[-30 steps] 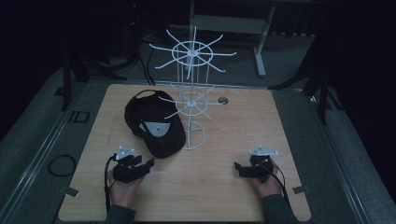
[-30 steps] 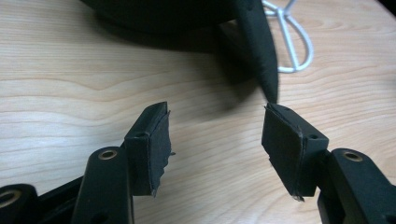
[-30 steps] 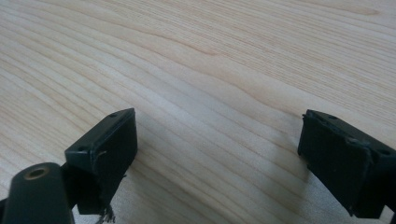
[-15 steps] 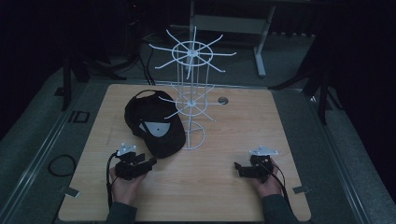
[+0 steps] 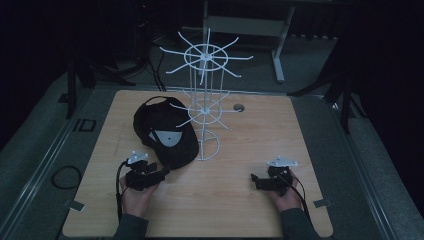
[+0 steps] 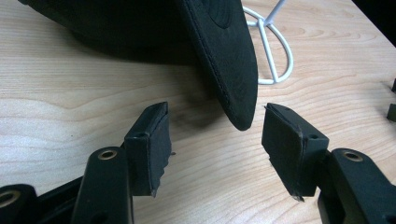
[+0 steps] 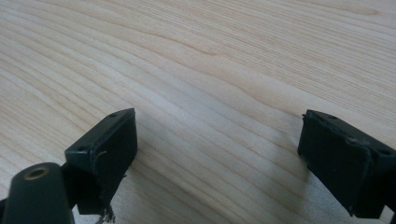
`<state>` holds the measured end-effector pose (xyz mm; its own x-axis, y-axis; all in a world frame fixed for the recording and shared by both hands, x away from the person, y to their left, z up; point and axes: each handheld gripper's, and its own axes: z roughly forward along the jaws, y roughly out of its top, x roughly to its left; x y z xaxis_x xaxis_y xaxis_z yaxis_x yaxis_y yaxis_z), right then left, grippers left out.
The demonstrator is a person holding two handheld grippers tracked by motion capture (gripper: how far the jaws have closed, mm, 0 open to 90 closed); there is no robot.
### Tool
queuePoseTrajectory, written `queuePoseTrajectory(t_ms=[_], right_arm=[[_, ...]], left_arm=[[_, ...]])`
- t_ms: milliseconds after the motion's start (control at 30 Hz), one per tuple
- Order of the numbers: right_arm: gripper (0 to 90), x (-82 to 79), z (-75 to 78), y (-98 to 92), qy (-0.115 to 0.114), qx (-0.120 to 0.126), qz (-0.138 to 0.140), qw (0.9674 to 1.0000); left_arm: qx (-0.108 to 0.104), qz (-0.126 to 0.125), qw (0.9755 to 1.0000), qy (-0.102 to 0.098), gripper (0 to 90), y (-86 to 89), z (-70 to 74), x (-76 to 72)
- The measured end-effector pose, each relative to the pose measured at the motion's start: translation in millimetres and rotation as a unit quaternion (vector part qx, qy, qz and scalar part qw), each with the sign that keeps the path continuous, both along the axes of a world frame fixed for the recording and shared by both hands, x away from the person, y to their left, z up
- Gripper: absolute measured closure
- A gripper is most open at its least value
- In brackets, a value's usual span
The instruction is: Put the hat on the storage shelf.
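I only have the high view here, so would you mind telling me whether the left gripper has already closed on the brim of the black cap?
Observer: Not yet. In the left gripper view the left gripper is open, and the tip of the black cap brim sits just ahead of the gap, touching neither pad.
Operator: Thank you. Does the brim lie flat on the table?
Observer: Its tip looks slightly raised, with a shadow on the wooden table beneath it.
Operator: And is the right gripper holding anything?
Observer: No. The right gripper is open, with bare wood between its pads.
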<state>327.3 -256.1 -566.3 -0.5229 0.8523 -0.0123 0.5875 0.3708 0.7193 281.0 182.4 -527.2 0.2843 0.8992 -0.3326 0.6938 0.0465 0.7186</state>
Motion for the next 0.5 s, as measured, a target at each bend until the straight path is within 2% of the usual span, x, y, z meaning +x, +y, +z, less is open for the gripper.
queuePoseTrajectory(t_ms=[500], right_arm=[[11.7,0.0,0.0,0.0,0.000,0.000,0.000,1.0000]], left_arm=[[0.009,0.007,0.9999,0.003,41.5,-7.2,-7.5,11.4]])
